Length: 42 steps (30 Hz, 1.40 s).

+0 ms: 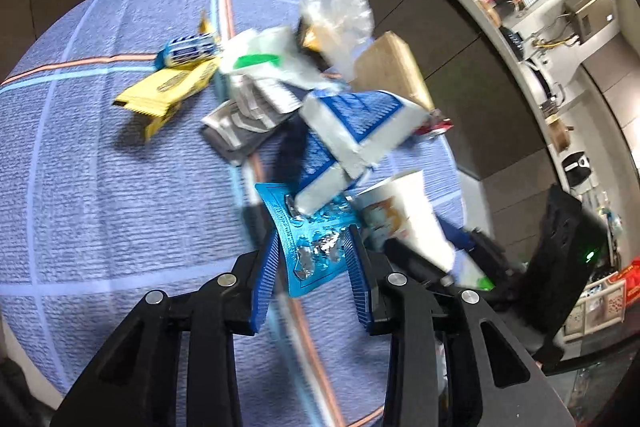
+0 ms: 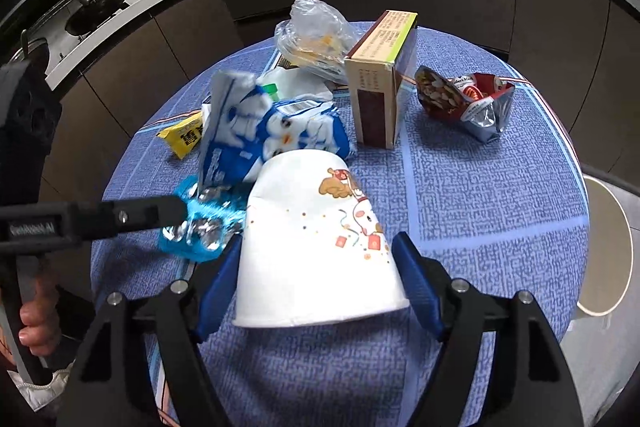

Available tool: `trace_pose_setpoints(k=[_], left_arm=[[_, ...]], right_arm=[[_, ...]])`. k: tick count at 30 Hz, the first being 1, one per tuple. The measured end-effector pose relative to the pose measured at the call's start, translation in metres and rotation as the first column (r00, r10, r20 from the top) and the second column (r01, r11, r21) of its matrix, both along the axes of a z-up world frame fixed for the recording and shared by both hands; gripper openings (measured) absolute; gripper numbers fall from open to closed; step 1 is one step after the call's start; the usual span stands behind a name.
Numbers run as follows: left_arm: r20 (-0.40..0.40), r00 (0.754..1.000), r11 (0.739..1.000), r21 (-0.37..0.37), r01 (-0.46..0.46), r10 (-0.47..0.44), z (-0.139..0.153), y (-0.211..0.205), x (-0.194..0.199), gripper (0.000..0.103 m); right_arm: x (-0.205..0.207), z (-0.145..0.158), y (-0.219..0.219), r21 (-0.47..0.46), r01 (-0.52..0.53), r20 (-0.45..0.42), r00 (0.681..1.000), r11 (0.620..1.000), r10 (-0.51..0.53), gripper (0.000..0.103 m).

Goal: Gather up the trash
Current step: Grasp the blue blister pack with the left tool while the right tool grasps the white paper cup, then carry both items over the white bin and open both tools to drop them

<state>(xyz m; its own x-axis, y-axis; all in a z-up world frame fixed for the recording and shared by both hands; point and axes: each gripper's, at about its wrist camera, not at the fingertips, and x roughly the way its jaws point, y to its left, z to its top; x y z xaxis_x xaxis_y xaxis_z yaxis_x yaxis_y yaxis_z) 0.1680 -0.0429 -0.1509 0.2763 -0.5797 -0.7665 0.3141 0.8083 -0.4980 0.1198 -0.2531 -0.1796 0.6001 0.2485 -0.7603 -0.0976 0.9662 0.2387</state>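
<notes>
Your right gripper (image 2: 316,267) clasped the overturned cup (image 2: 320,247) at lower centre. Your left gripper (image 1: 312,247) pinched the blister pack (image 1: 308,227), lower centre. Wrappers (image 1: 160,95) and a box (image 2: 380,83) littered the table (image 2: 500,187) beyond.

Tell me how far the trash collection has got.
Nothing looks collected yet. In hand: the left gripper pinches the blue foil blister pack; the right gripper straddles the upside-down white paper cup. Left on the blue tablecloth: yellow wrapper, brown carton, red snack bag.
</notes>
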Motion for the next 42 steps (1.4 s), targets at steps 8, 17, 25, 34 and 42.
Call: trace_pose_setpoints(k=[8,17,25,34,42], left_arm=[[-0.010,0.999,0.998,0.044,0.042,-0.042,-0.024,-0.028,-0.001,0.016],[0.160,0.986,0.997,0.057,0.048,-0.056,0.036,-0.020,-0.033,0.007],[0.297,0.945,0.990,-0.009,0.143,-0.133,0.107,-0.039,-0.058,0.007],[0.304,0.878,0.919,-0.018,0.394,-0.370,0.107,-0.195,-0.029,0.007],[0.162,0.852,0.867,0.121,0.483,-0.498,0.021,-0.329,0.014,0.007]], right_arm=[[-0.023,0.006,-0.002,0.010,0.017,0.018,1.000,1.000,-0.017,0.071],[-0.059,0.032,-0.023,0.045,0.055,0.064,0.996,0.997,-0.058,0.069],[-0.080,0.076,-0.064,0.037,0.155,0.175,0.972,0.987,-0.159,0.069],[-0.084,0.043,-0.210,-0.038,0.444,0.121,0.891,0.895,-0.437,0.069],[-0.074,-0.027,-0.294,-0.032,0.502,0.016,0.865,0.864,-0.502,0.070]])
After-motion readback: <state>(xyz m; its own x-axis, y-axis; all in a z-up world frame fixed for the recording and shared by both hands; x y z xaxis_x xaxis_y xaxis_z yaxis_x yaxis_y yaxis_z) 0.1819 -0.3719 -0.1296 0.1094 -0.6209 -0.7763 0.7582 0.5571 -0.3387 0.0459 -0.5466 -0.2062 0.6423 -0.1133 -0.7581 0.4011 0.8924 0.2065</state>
